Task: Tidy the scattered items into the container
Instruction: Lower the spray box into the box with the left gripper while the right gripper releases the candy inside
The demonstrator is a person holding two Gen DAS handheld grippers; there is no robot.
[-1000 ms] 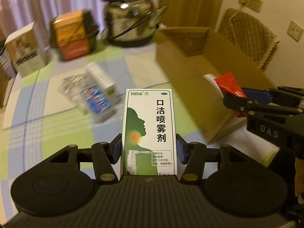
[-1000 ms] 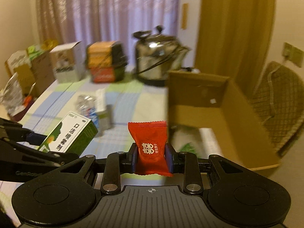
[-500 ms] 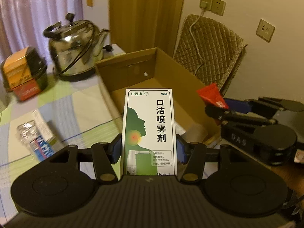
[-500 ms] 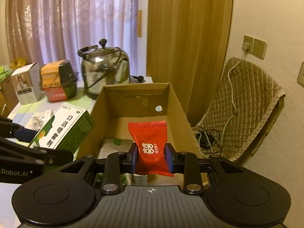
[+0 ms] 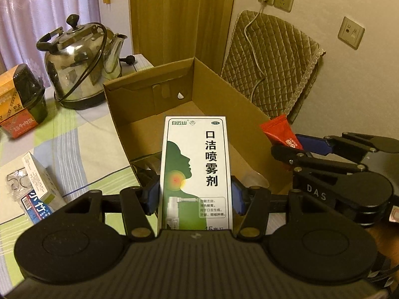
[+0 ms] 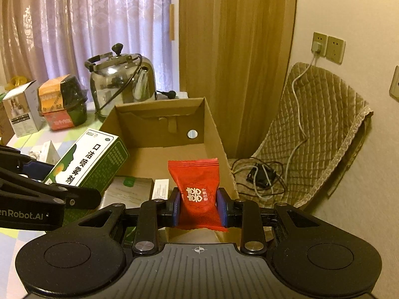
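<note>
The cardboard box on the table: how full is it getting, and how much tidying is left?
Partly done. The cardboard box already holds a few flat packets on its floor. In hand: the left gripper grips a green-and-white spray box, the right gripper a red candy packet, both by the box, unreleased. Left: a small white box and a crinkly wrapper on the tablecloth.

Cardboard box point(image 6: 214, 134) on bench point(image 5: 82, 149), open top; flat packets point(image 6: 132, 186) inside on its floor; kettle point(image 5: 82, 67) behind box to left; instant-noodle tub point(image 5: 22, 99) left of kettle; small carton point(image 5: 40, 184) on bench left of box; left claw point(image 5: 195, 196) clamps spray box point(image 5: 197, 172) at box's near-left edge; right claw point(image 6: 198, 206) clamps candy packet point(image 6: 197, 194) over near end; padded chair point(image 6: 314, 134) right of box.
</note>
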